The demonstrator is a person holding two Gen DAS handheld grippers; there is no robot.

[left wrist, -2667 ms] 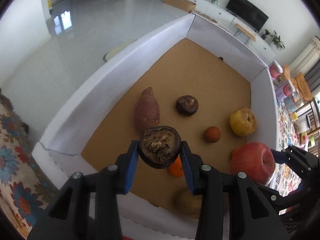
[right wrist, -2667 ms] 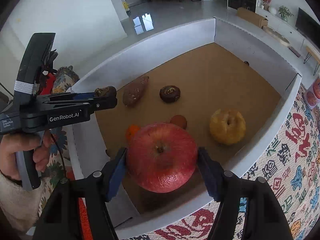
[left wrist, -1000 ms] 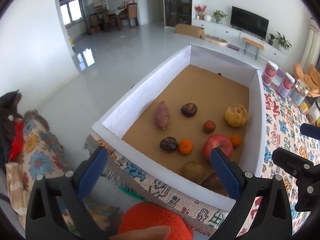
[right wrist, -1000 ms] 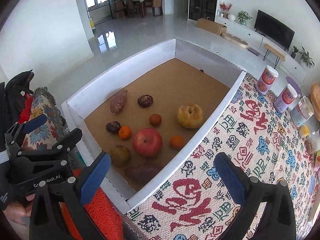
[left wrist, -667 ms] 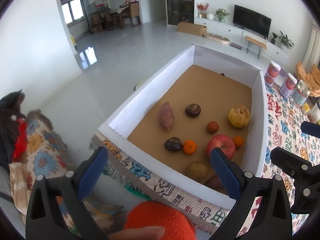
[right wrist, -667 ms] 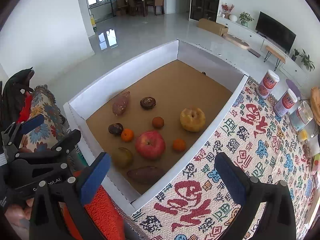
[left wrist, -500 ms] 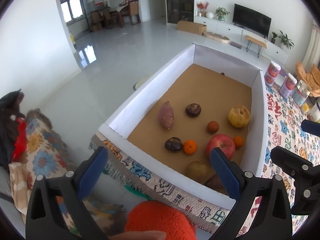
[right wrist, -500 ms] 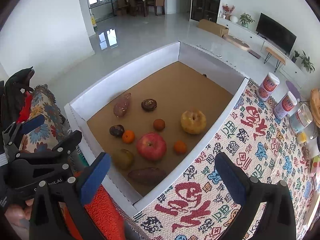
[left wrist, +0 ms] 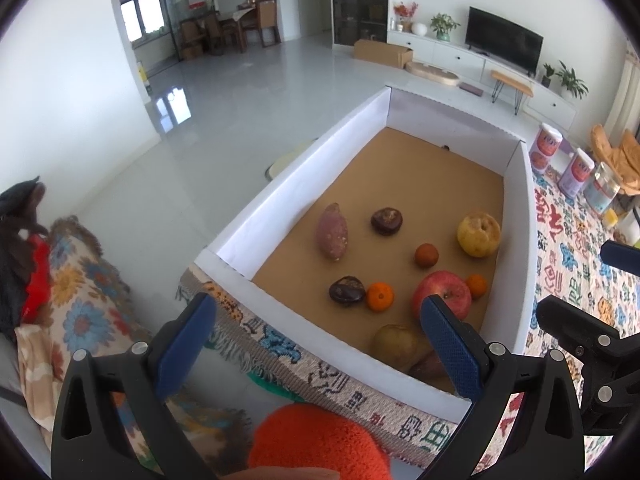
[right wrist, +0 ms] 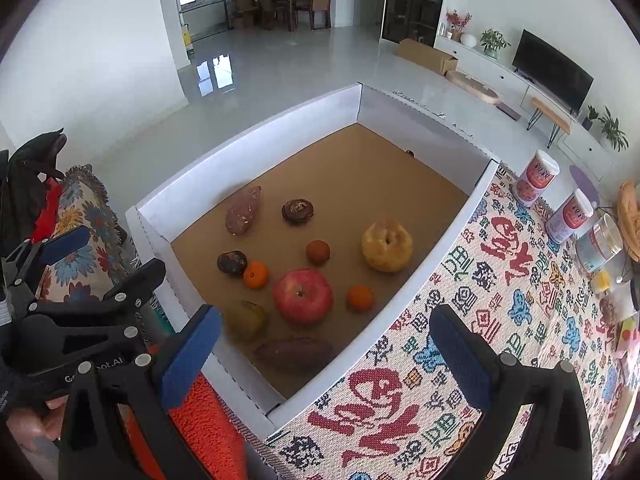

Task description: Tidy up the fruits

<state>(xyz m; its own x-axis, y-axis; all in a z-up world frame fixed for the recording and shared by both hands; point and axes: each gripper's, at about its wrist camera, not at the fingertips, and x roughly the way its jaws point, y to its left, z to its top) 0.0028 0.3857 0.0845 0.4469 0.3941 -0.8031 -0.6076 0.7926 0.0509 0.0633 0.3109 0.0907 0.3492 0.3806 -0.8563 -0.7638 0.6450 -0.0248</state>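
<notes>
Step in hand, as judged: a pause between placements. Both claws are held back from the box (right wrist: 304, 128), each spread wide and carrying nothing.

Left claw (left wrist: 320, 340): poised over the near-left corner of the box.
Right claw (right wrist: 324, 350): poised over the patterned cloth (right wrist: 500, 300) beside the right wall.

Contents on the brown box floor:
- red apple (right wrist: 303, 295), near centre, with a small orange (right wrist: 360, 298) just beside it
- yellow apple (right wrist: 387, 245), near the right wall
- sweet potato (right wrist: 243, 211), towards the left wall
- second sweet potato (right wrist: 294, 350) and a pear (right wrist: 245, 319), at the near end

No loose fruit is visible outside the box; the task is judged near done.

Room: the far half of the box floor is bare. The upright white walls must be cleared from above on any re-entry. Canisters (right wrist: 536, 178) stand on the cloth, well apart.
</notes>
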